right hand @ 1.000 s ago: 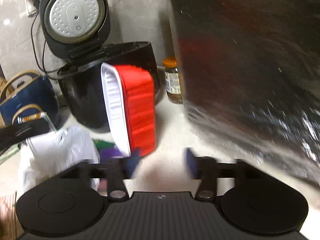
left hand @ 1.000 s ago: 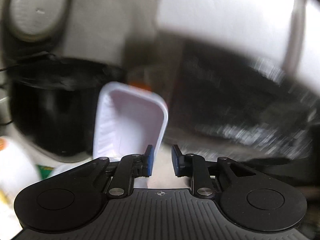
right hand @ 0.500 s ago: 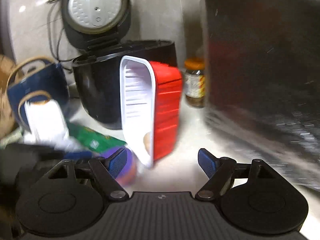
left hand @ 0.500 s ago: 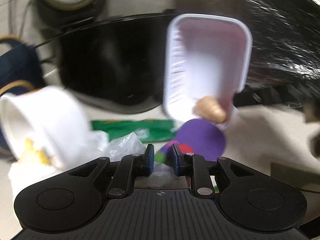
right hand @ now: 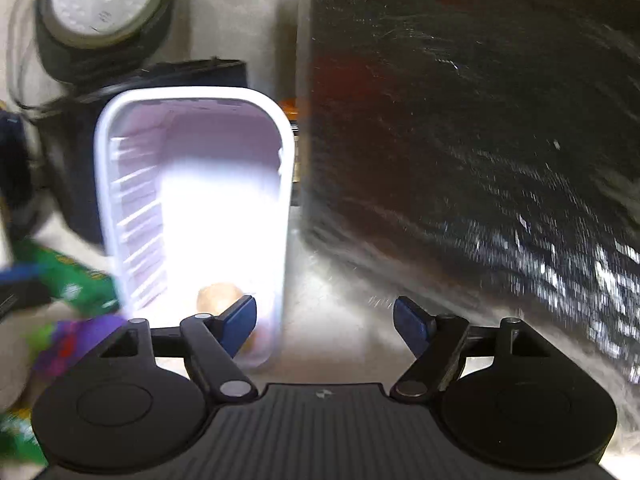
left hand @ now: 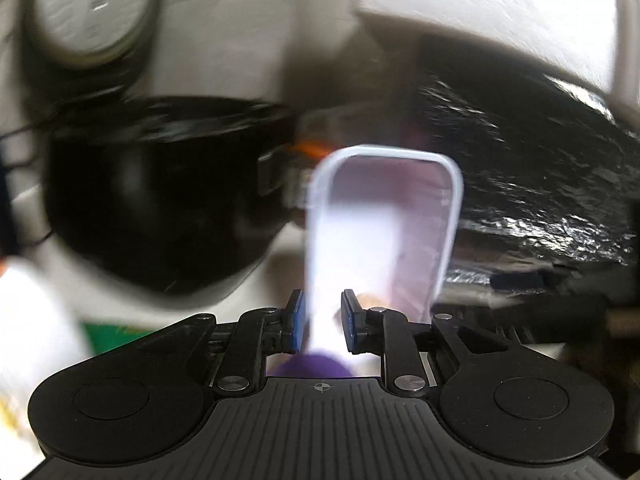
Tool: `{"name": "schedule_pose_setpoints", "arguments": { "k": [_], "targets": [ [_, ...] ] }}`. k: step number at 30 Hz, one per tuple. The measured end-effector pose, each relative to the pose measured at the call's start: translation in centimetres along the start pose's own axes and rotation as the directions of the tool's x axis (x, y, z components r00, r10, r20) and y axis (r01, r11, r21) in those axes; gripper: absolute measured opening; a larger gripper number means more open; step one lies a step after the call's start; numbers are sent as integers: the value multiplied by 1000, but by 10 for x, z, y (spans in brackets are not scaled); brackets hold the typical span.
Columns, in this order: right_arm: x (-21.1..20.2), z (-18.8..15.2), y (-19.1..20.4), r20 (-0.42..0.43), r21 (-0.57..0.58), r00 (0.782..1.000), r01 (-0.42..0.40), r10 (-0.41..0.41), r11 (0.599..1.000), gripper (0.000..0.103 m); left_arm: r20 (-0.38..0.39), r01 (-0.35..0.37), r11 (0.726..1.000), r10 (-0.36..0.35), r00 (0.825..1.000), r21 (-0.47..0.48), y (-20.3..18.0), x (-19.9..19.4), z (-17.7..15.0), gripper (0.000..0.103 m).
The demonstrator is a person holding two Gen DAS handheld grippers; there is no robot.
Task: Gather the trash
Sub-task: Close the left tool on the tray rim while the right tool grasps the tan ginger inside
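A white-lined plastic tray (right hand: 192,200) stands on end on the counter with its open side towards both cameras. A small tan lump (right hand: 220,296) lies at its bottom. My right gripper (right hand: 324,320) is open and its jaws are still opening. Its left finger sits in front of the tray's mouth, and the tray's right wall is between the fingers, untouched. In the left wrist view the tray (left hand: 384,232) rises just beyond my left gripper (left hand: 323,320). Those pads keep a narrow gap, and the tray's left wall shows in it, blurred.
A big black trash bag (right hand: 480,140) fills the right side, also blurred in the left view (left hand: 520,160). A black rice cooker (left hand: 160,200) with a raised lid (right hand: 100,0) stands behind the tray. A green wrapper (right hand: 68,280) and purple wrapper (right hand: 72,340) lie on the left.
The right jaws have spread much wider, and the tray now faces that camera instead of showing its red side. In the left view the tray shifted from upper right to straight ahead of the fingers.
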State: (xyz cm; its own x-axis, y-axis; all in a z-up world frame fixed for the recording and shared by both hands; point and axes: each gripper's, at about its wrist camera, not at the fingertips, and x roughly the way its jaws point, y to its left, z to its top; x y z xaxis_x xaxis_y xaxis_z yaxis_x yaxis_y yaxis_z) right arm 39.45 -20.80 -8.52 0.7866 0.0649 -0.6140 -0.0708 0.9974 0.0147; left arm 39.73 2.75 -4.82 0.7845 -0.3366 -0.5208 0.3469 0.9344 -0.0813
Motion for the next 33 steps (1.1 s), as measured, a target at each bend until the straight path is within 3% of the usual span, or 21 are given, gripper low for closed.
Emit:
{"name": "schedule_pose_setpoints", "arguments": {
  "k": [1, 3, 5, 8, 13, 15, 17, 20, 22, 26, 29, 31, 33],
  "targets": [
    [-5, -4, -1, -1, -3, 1000, -14, 14, 1000, 84, -15, -12, 1000, 12, 1000, 17, -5, 10, 4, 27],
    [-13, -13, -5, -6, -8, 1000, -30, 29, 1000, 86, -63, -109, 993, 111, 992, 37, -10, 32, 10, 28],
    [-19, -25, -12, -29, -5, 999, -33, 33, 999, 90, -85, -179, 984, 179, 980, 0, -8, 46, 13, 25],
    [-17, -45, -21, -89, 9, 995, -45, 45, 999, 92, -89, -156, 983, 147, 985, -94, 0, 56, 12, 25],
    [-16, -64, -33, -162, 49, 986, -20, 28, 999, 92, -110, -129, 987, 118, 987, -100, -2, 73, 8, 25],
    [-17, -66, -36, -166, 58, 986, -25, 34, 998, 98, -117, -118, 987, 105, 988, -111, -4, 75, 6, 26],
    [-18, -66, -37, -178, 55, 983, -42, 51, 998, 100, -125, -102, 988, 88, 988, -113, -4, 76, 9, 14],
    [-16, -64, -30, -201, 20, 978, -45, 48, 999, 103, -121, -78, 983, 58, 991, -166, -5, 69, 8, 14],
    [-16, -63, -31, -211, 27, 976, -43, 48, 999, 103, -132, -93, 979, 70, 989, -181, -9, 65, 7, 13],
    [-10, -56, -32, -231, 71, 973, 38, -21, 997, 103, -117, -117, 980, 98, 988, -164, -17, 52, 5, 11],
    [-9, -56, -30, -232, 17, 973, 17, -13, 1000, 103, -109, -103, 978, 84, 991, -180, -20, 42, 1, 11],
    [-8, -54, -26, -233, 19, 973, 8, -3, 1000, 100, -109, -87, 980, 68, 992, -180, -24, 39, -2, 11],
    [-20, -52, -20, -178, 22, 984, -21, 25, 1000, 78, -118, -71, 980, 49, 992, -184, -28, 36, -5, 11]
  ]
}}
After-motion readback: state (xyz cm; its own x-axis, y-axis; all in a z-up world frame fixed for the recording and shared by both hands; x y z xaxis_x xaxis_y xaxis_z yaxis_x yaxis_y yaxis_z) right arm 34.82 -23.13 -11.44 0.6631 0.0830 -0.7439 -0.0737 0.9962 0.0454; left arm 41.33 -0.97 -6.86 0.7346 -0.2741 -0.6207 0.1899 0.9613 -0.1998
